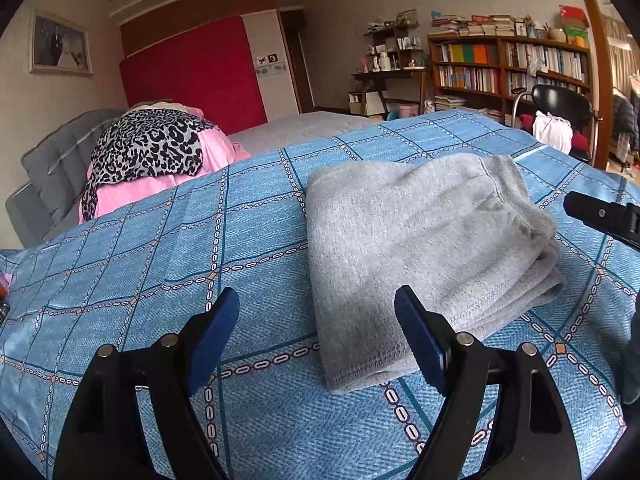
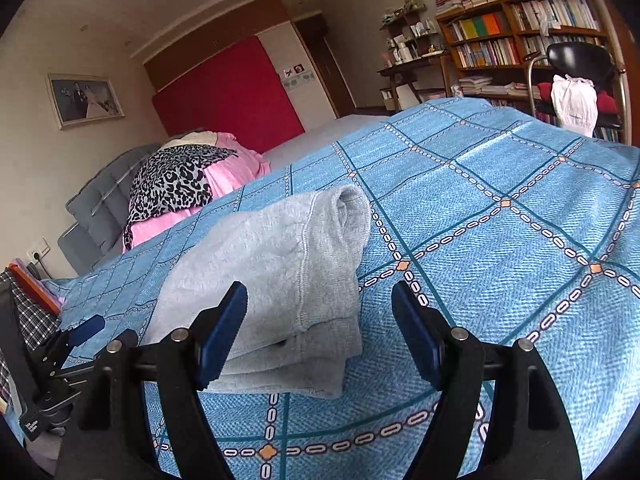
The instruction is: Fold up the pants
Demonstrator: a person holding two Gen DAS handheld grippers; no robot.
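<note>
The grey pants (image 1: 424,248) lie folded in a thick stack on the blue checked bed cover (image 1: 160,264). My left gripper (image 1: 318,308) is open and empty, above the near left corner of the stack. In the right wrist view the folded pants (image 2: 276,280) lie just ahead and left of my right gripper (image 2: 320,304), which is open and empty above the stack's near right edge. Part of the right gripper (image 1: 600,218) shows at the right edge of the left wrist view. The left gripper (image 2: 68,344) shows at the lower left of the right wrist view.
A pile of pink and leopard-print bedding (image 1: 152,160) sits at the head of the bed by a grey headboard (image 1: 60,168). Beyond the bed stand a bookshelf (image 1: 508,68), a desk (image 1: 392,80) and a black chair (image 1: 560,108) with a white garment.
</note>
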